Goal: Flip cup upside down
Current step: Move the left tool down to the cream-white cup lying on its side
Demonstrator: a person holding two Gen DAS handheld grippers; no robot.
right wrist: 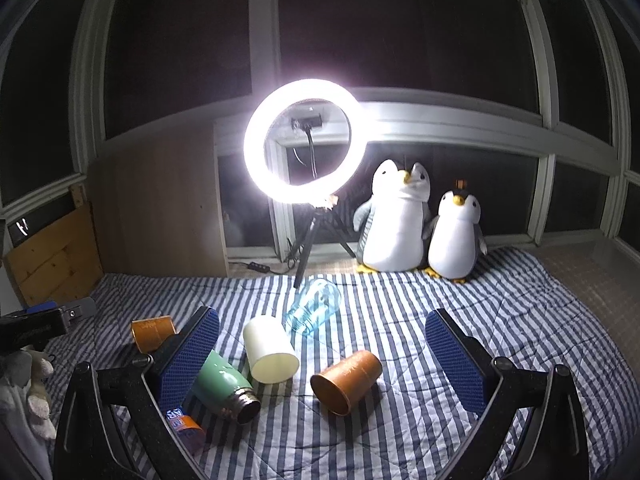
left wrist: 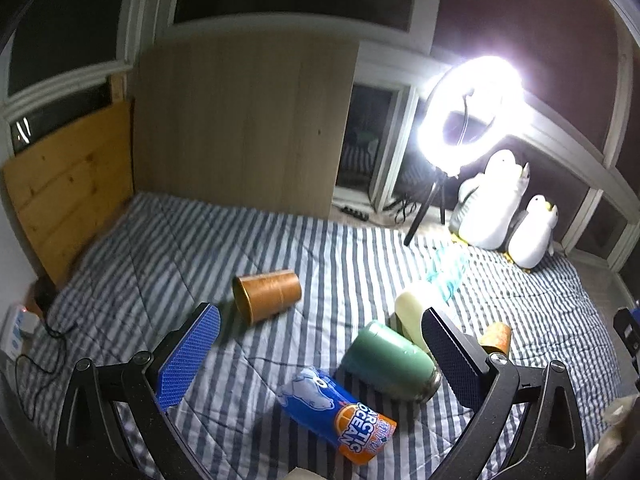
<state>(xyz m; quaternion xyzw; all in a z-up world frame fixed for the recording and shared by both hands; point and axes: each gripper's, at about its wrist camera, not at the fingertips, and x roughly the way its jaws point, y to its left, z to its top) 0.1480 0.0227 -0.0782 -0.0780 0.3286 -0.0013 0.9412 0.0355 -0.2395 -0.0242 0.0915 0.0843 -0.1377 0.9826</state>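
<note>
Several cups lie on their sides on the striped bed. In the left wrist view an orange-brown cup [left wrist: 267, 295] lies just beyond my open, empty left gripper [left wrist: 320, 332], mouth facing left. In the right wrist view another orange-brown cup [right wrist: 347, 380] lies between the fingers of my open, empty right gripper [right wrist: 322, 334], mouth toward the camera. A cream cup [right wrist: 270, 349] lies left of it; it also shows in the left wrist view [left wrist: 414, 310]. A second orange cup [right wrist: 153, 333] lies at the far left.
A green bottle [left wrist: 390, 362] and an Arctic Ocean can [left wrist: 340, 414] lie near the left gripper. A clear blue glass [right wrist: 314, 306] lies beyond. A ring light [right wrist: 306, 142] on a tripod and two plush penguins [right wrist: 420, 224] stand at the bed's far edge. A wooden headboard [left wrist: 72, 188] is at left.
</note>
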